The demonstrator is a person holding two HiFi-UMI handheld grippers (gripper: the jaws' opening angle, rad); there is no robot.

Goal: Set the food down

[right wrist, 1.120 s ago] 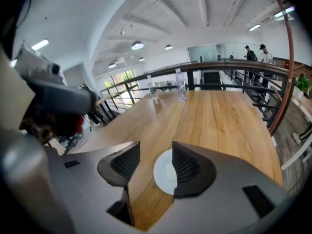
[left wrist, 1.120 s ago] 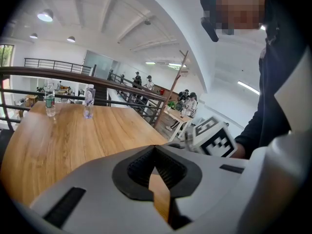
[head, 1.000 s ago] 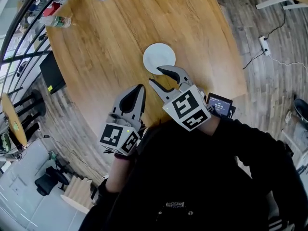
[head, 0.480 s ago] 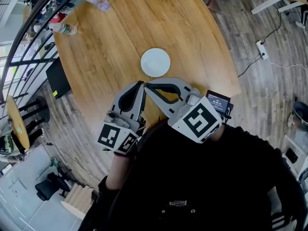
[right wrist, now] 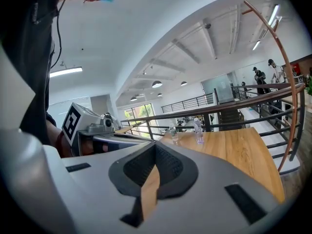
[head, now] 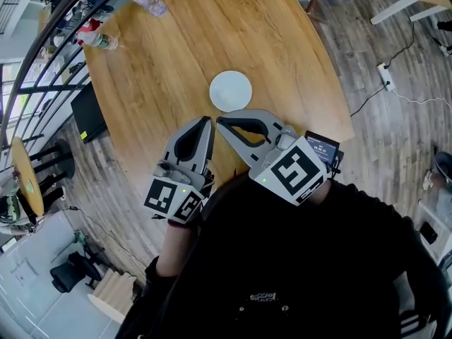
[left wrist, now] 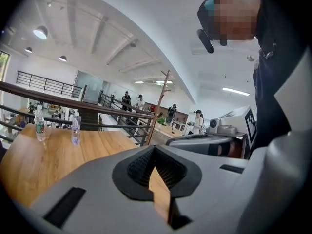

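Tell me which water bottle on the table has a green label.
The bottle at the left edge of the table in the head view; the other bottle, farther up, looks plain clear.

A clear plastic bottle and a labelled bottle stand near the far edge of a round wooden table, close to a curved dark railing. A black rectangular panel sits by the table's left edge, a white power strip lies on the plank floor to the right, and a black office chair stands at lower left. Beyond the railing, several people stand in a white hall under round ceiling lights.
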